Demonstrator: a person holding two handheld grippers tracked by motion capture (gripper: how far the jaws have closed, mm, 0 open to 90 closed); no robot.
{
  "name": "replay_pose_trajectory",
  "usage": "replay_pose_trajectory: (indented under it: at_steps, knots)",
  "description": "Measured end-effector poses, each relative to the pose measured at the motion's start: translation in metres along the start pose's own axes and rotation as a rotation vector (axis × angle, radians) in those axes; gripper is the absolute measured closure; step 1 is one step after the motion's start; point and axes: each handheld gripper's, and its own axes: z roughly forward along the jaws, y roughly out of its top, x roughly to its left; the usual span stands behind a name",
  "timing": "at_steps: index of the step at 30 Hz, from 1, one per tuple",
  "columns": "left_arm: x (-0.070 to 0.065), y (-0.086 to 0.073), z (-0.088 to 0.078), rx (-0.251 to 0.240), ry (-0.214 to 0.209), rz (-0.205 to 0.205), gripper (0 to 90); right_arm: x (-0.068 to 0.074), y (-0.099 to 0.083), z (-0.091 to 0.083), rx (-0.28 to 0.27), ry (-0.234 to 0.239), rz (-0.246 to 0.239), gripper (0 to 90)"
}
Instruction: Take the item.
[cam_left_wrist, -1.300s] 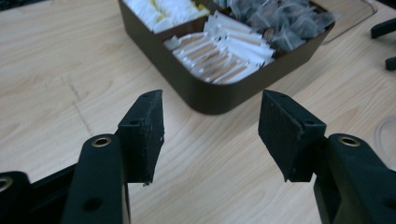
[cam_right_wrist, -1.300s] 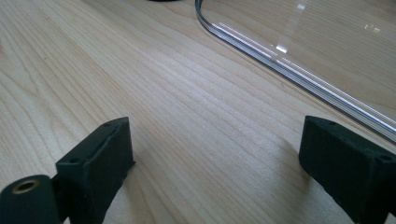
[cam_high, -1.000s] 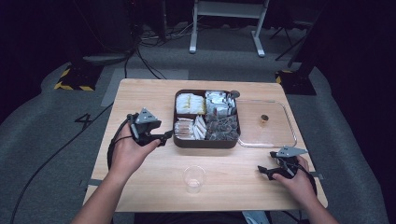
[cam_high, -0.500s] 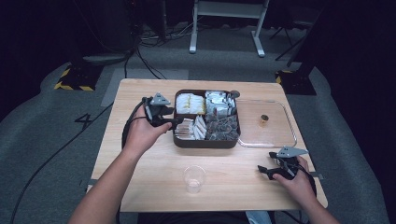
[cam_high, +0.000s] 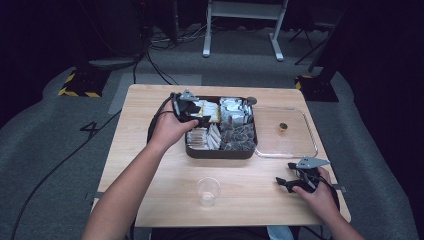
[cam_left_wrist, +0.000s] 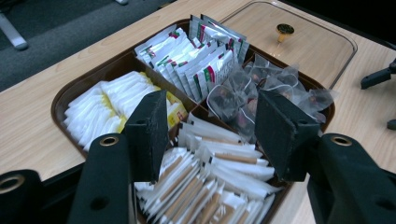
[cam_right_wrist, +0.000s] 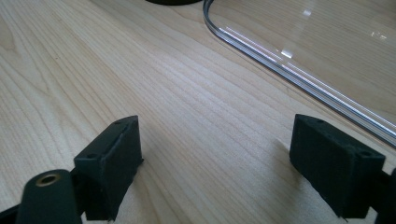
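The left gripper (cam_high: 204, 118) hangs over the near left part of the brown tray (cam_left_wrist: 60, 98), above the paper sticks (cam_left_wrist: 219, 163). Its jaws have just been closing a little. They are partly apart, and nothing is between them. It is not grasping anything.

The right gripper (cam_high: 286, 181) rests on the worktop (cam_high: 150, 165) at the near right. Its jaws are wide apart and hold nothing.

What could go wrong? I think the sticks lie packed close together, so the jaws could pinch a few at once, or slip off and grab none. If the gripper comes down too low, it could bump the tray wall and push the tray. The tea bags (cam_left_wrist: 243, 93) next door have thin strings, and these could snag on a jaw.

Counting: one tray with four parts. One part has white packets (cam_left_wrist: 102, 100), one has silver packets (cam_left_wrist: 196, 56), one has tea bags, and one has paper sticks. There are too many in each to count. There is one clear lid (cam_high: 285, 132) lying to the right of the tray, touching it. One clear cup (cam_high: 208, 191) stands near the front edge. There are two grippers.
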Motion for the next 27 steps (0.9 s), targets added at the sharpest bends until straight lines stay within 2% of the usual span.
replay_pose_trajectory:
  at_steps: [5, 12, 16, 23, 24, 27]
  knots:
    - [0.005, 0.007, 0.017, 0.019, -0.015, -0.009, 48.8, 0.0, 0.0, 0.0, 0.0, 0.0, 0.0, 16.8]
    - [0.015, 0.007, 0.04, 0.041, -0.037, 0.009, 48.5, 0.0, 0.0, 0.0, 0.0, 0.001, 0.0, 16.9]
    - [0.023, 0.004, 0.056, 0.054, -0.037, -0.024, 49.8, 0.0, 0.0, 0.0, 0.0, 0.001, -0.001, 16.9]
    - [0.032, 0.0, 0.074, 0.118, -0.023, -0.044, 51.5, 0.0, 0.0, 0.0, 0.0, 0.001, -0.001, 16.9]
    - [0.034, 0.0, 0.076, 0.125, -0.02, -0.036, 51.8, 0.0, 0.0, 0.0, 0.0, 0.001, 0.0, 16.9]
    - [0.039, -0.001, 0.083, 0.135, -0.015, -0.056, 54.6, 0.0, 0.0, 0.0, 0.0, 0.001, -0.001, 16.9]
